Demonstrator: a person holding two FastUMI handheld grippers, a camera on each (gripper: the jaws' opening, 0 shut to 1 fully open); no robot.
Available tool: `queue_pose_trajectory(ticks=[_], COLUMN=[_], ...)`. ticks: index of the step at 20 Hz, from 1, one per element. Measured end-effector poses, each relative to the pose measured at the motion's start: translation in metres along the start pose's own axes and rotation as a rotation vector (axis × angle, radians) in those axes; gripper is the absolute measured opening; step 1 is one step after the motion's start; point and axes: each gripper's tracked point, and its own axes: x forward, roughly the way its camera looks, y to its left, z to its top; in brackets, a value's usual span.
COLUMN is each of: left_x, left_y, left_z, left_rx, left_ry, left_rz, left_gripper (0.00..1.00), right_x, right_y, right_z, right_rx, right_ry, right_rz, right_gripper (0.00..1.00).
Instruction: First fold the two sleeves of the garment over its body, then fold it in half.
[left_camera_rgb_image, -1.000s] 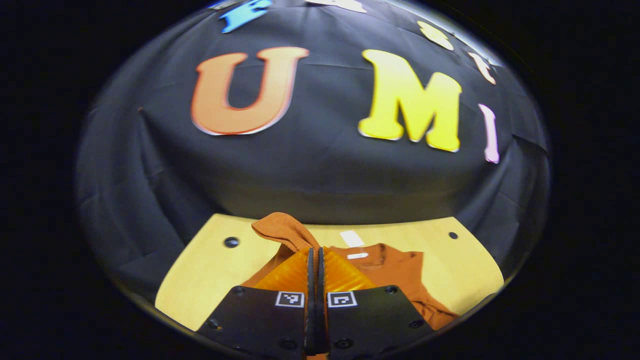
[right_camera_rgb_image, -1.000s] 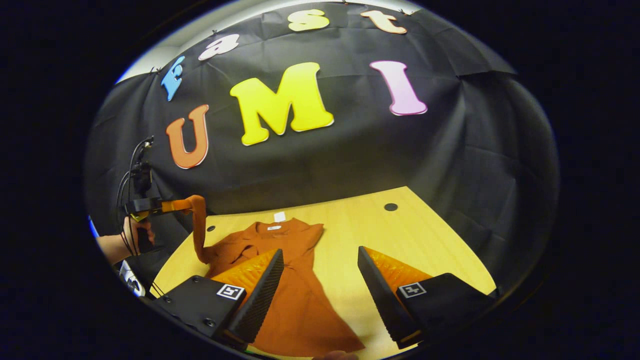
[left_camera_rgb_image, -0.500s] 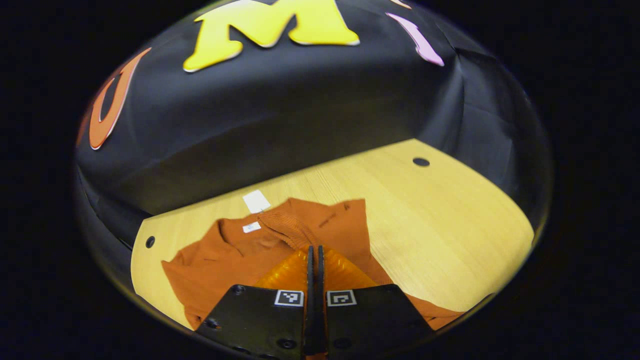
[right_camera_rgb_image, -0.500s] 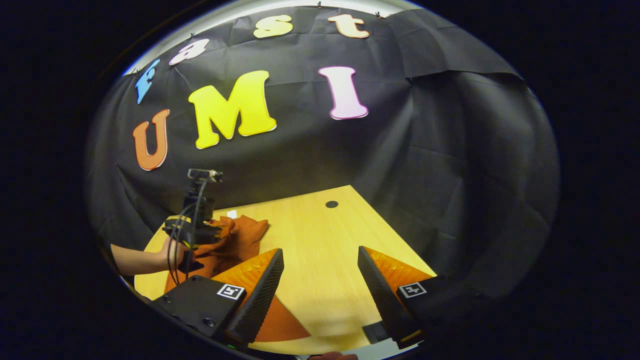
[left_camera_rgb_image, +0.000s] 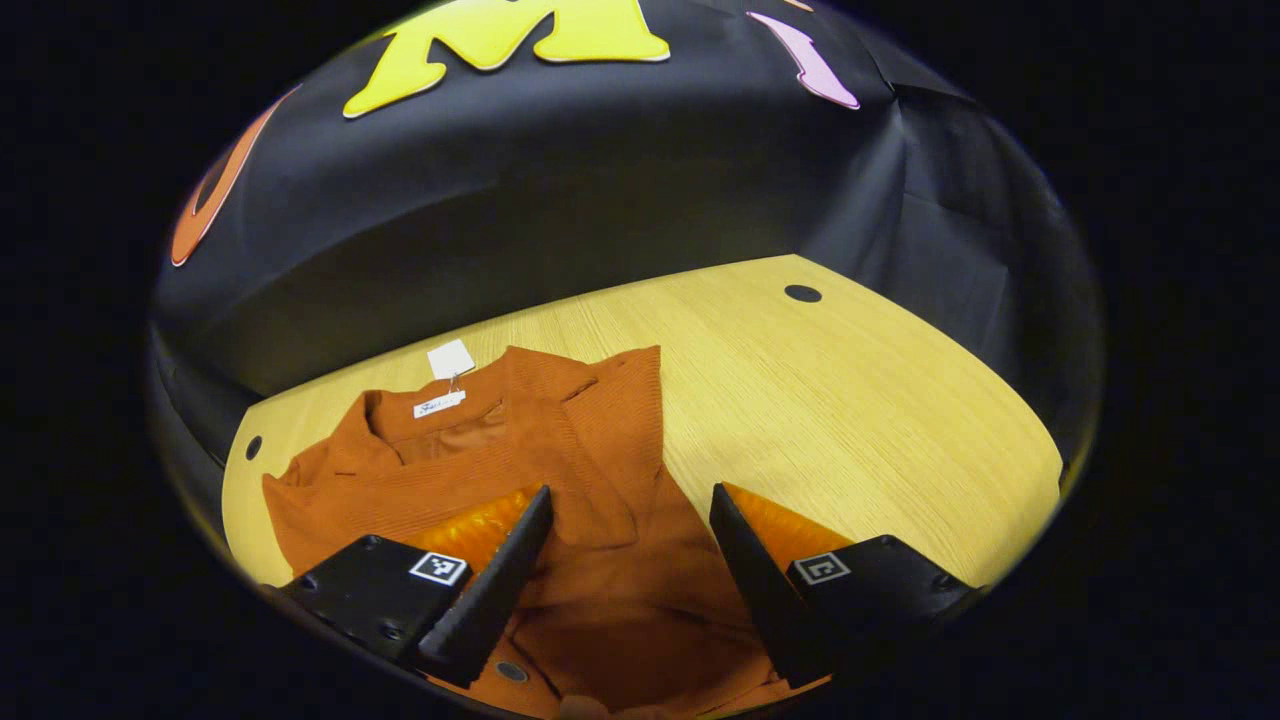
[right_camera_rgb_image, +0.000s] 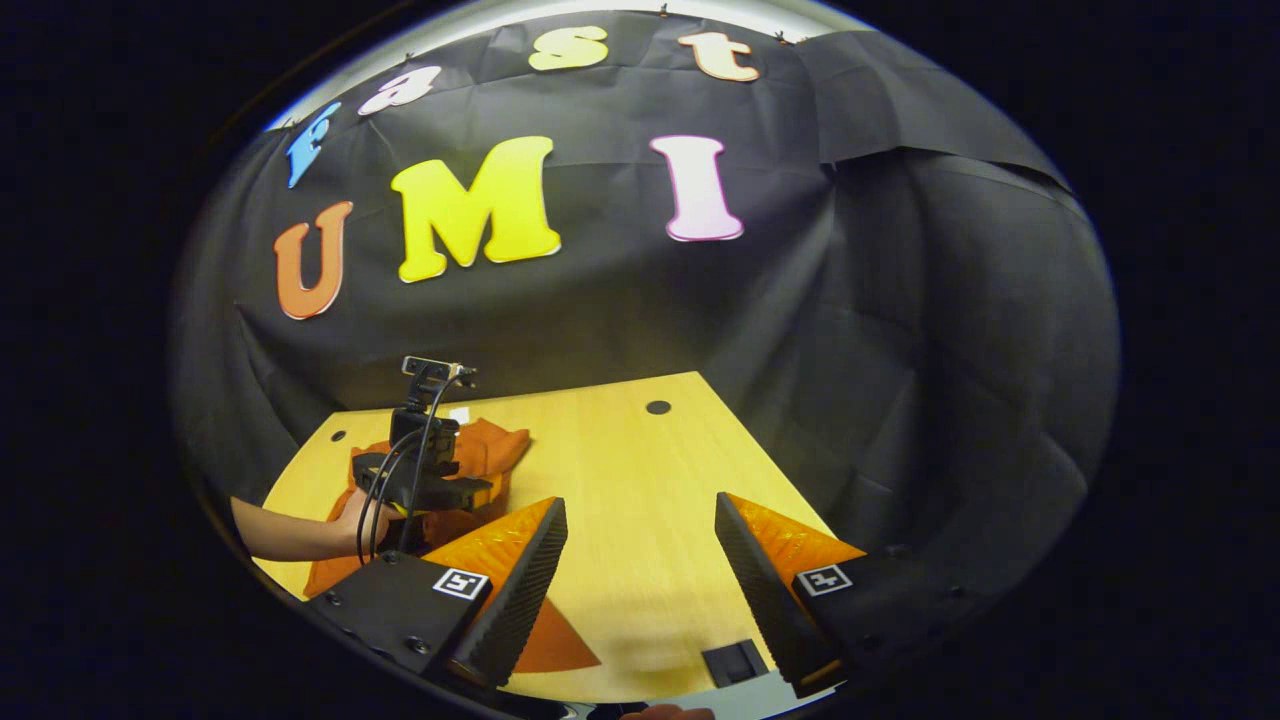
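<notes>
In the left gripper view the rust-orange garment (left_camera_rgb_image: 560, 480) lies on the near left part of the table (left_camera_rgb_image: 860, 400), collar and white tag toward the far edge. One sleeve (left_camera_rgb_image: 500, 475) lies folded across its body, the cuff end near the right edge of the cloth. The left hand-held gripper (left_camera_rgb_image: 620, 560) hovers just above that fold with its fingers spread apart and nothing between them.

The loose sleeve could slide back off the body if the open fingers catch the ribbed knit when they move. The fold looks soft and slightly bunched, so the layers may also shift and leave the later half-fold crooked.

Farther right, in the right gripper view, the right hand-held gripper (right_camera_rgb_image: 640, 570) is open and empty over bare table, well apart from the garment. From there I cannot tell how the other sleeve lies; a reach across risks dragging the near hem.
</notes>
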Motion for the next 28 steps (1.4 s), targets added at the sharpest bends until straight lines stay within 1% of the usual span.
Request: queue_pose_trajectory(ticks=[3, 4, 7, 8, 10, 11, 12, 13, 14, 15, 17, 18, 19, 20, 21, 24, 28], left_x=[-0.051, -0.073, -0.139, -0.161, -0.201, -0.209, -0.224, -0.235, -0.246, -0.255, -0.271, -0.277, -0.283, -0.286, -0.29, -0.296, -0.307], left_y=[0.006, 0.014, 0.064, 0.08, 0.113, 0.112, 0.124, 0.137, 0.149, 0.157, 0.162, 0.163, 0.161, 0.158, 0.152, 0.154, 0.146], left_z=[0.01, 0.011, 0.008, -0.001, -0.031, -0.053, -0.071, -0.089, -0.109, -0.13, -0.17, -0.189, -0.206, -0.218, -0.232, -0.272, -0.306], left_rx=[-0.08, -0.085, -0.083, -0.097, -0.115, -0.127, -0.143, -0.162, -0.185, -0.21, -0.257, -0.271, -0.287, -0.305, -0.326, -0.359, -0.413], left_ry=[-0.094, -0.116, -0.22, -0.234, -0.221, -0.2, -0.177, -0.144, -0.11, -0.078, -0.011, 0.025, 0.056, 0.077, 0.107, 0.195, 0.274], left_rz=[-0.033, -0.034, 0.037, 0.062, 0.113, 0.141, 0.173, 0.198, 0.217, 0.235, 0.246, 0.245, 0.236, 0.22, 0.193, 0.186, 0.136], left_gripper=[1.0, 1.0, 1.0, 1.0, 1.0, 1.0, 1.0, 1.0, 1.0, 1.0, 1.0, 1.0, 1.0, 1.0, 1.0, 1.0, 1.0], right_x=[0.009, 0.016, 0.032, 0.036, 0.041, 0.042, 0.042, 0.041, 0.041, 0.041, 0.041, 0.04, 0.039, 0.037, 0.035, 0.028, 0.027], right_y=[0.044, 0.062, 0.107, 0.116, 0.126, 0.128, 0.127, 0.124, 0.119, 0.114, 0.102, 0.097, 0.091, 0.088, 0.083, 0.075, 0.069], right_z=[0.005, 0.004, -0.013, -0.022, -0.037, -0.044, -0.053, -0.062, -0.071, -0.081, -0.108, -0.121, -0.136, -0.15, -0.164, -0.206, -0.24], right_rx=[-0.038, -0.049, -0.086, -0.095, -0.118, -0.13, -0.143, -0.153, -0.159, -0.164, -0.183, -0.194, -0.197, -0.2, -0.202, -0.201, -0.185], right_ry=[-0.02, -0.021, 0.014, 0.032, 0.054, 0.063, 0.075, 0.093, 0.111, 0.135, 0.195, 0.226, 0.256, 0.283, 0.316, 0.415, 0.495], right_rz=[0.097, 0.134, 0.242, 0.269, 0.294, 0.298, 0.3, 0.3, 0.293, 0.285, 0.266, 0.258, 0.254, 0.247, 0.239, 0.233, 0.216], right_gripper=[0.95, 0.96, 0.95, 0.96, 0.96, 0.96, 0.96, 0.94, 0.96, 0.96, 0.94, 0.96, 0.94, 0.96, 0.96, 0.96, 0.96])
